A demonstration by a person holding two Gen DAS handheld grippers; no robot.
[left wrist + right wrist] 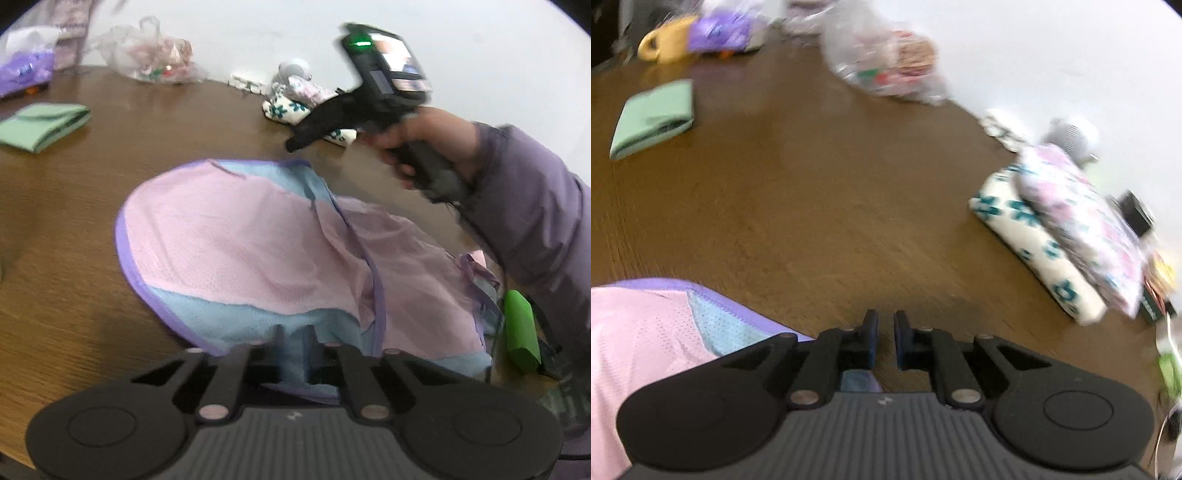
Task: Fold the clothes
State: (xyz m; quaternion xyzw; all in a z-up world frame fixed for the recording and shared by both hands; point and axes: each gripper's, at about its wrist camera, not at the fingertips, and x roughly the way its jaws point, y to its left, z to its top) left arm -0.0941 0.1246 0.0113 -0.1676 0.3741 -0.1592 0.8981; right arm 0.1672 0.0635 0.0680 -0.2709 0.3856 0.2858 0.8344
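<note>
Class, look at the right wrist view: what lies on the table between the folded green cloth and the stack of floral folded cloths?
Nothing: between the folded green cloth and the floral stack only bare brown table shows in the right wrist view.

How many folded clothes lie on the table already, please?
3: a green one at the far left, and a white one with teal flowers at the right with a pink-patterned one on top. Others may be hidden.

- My left gripper (295,341) is matte black: two round side discs, slim linkage bars with silver pivot pins, and a ribbed grey plate bearing a small white mark.
- My right gripper (885,341) has the same build, with blue-edged pads (872,341).
- From outside, its body carries a green light and a small screen.
- My right hand (424,144) comes out of a loose purple-grey sleeve (535,210).
</note>
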